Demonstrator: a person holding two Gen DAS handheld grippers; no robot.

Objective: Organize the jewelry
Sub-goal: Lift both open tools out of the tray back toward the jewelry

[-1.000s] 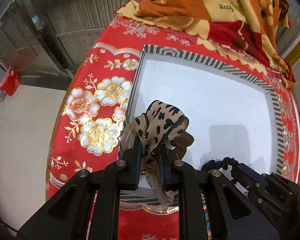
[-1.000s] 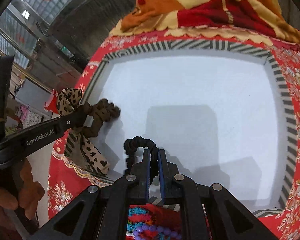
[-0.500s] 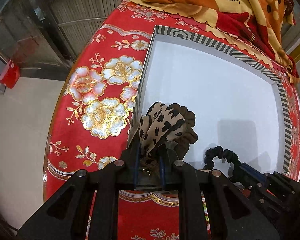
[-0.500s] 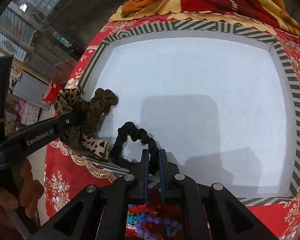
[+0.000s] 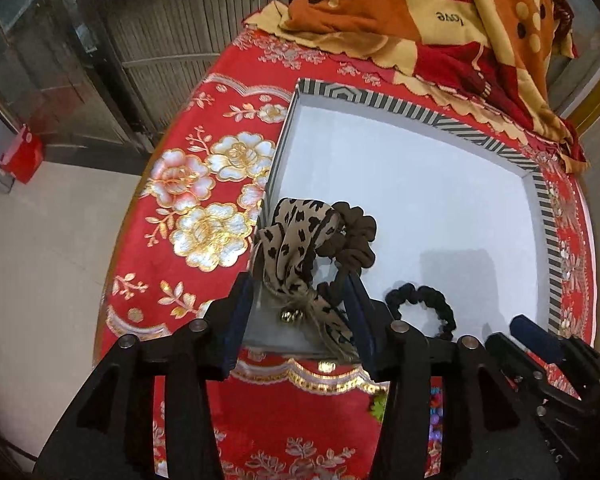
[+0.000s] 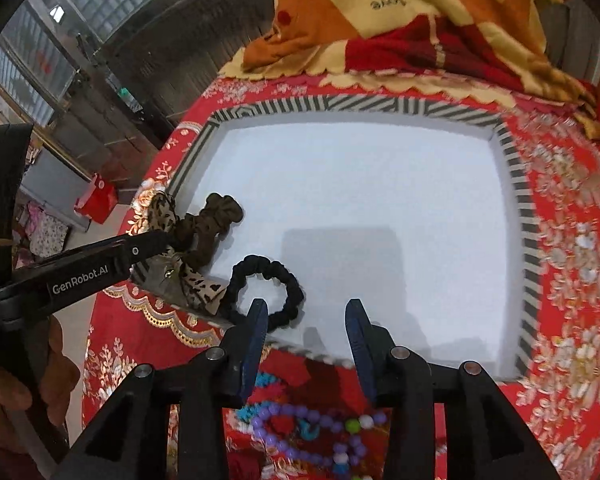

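A: Left wrist view first. What is the left gripper [image 5: 300, 296] doing?

B: Its jaws are opening. The leopard-print bow scrunchie [image 5: 300, 240] lies between the blue pads, draped over the near left corner of the striped-rim box [image 5: 452, 124], and the pads no longer seem to press it, though the right pad sits very close to the brown loop. A small gold bell hangs at the knot.

A: And the other hair tie?

B: The black scrunchie [image 5: 424, 304] rests on the white floor of the box, just to the right of the bow. The right gripper's dark body shows at the lower right edge.

A: Any writing?

B: The orange blanket [image 5: 420, 12] at the far end of the red floral tablecloth [image 5: 204, 208] carries the word "love", seen upside down.

A: Now the right wrist view.

B: The right gripper [image 6: 306, 320] is opening too, with nothing between its pads; the black scrunchie [image 6: 268, 292] lies in the box's near left corner, just beside the left pad. The bow scrunchie [image 6: 196, 240] sits beyond it at the box wall [image 6: 340, 106].

A: Labels here?

B: "GenRobot.AI" in white on the left gripper's [image 6: 156, 246] arm, held by a hand [image 6: 16, 384]. A beaded bracelet [image 6: 300, 428] of purple beads lies on the cloth below the box.
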